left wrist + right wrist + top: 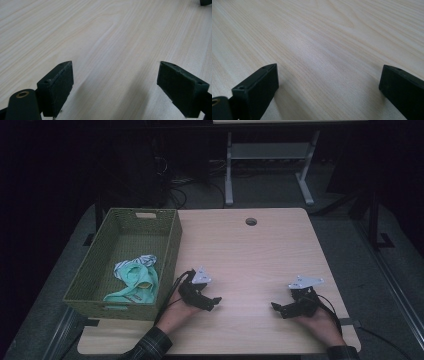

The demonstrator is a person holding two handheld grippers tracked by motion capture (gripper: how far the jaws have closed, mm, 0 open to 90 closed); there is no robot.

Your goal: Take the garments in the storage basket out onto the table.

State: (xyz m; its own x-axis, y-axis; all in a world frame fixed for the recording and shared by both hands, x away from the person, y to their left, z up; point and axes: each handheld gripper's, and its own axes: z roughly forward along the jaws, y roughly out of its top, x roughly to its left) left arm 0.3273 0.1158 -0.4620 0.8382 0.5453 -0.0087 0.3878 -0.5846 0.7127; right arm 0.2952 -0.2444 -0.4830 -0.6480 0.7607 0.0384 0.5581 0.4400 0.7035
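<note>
My left gripper sits on the near left part of the table, just right of the basket. My right gripper sits on the near right part, well apart from the left one, and the 2 point toward each other. The basket stands on the table's left edge. Inside it, at the near right, lies a bundle of cloth. A round hole lies at the table's far middle.

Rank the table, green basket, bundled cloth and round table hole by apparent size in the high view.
1. table
2. green basket
3. bundled cloth
4. round table hole

The hole lies farther from the camera, yet is plainly smallest.
</note>
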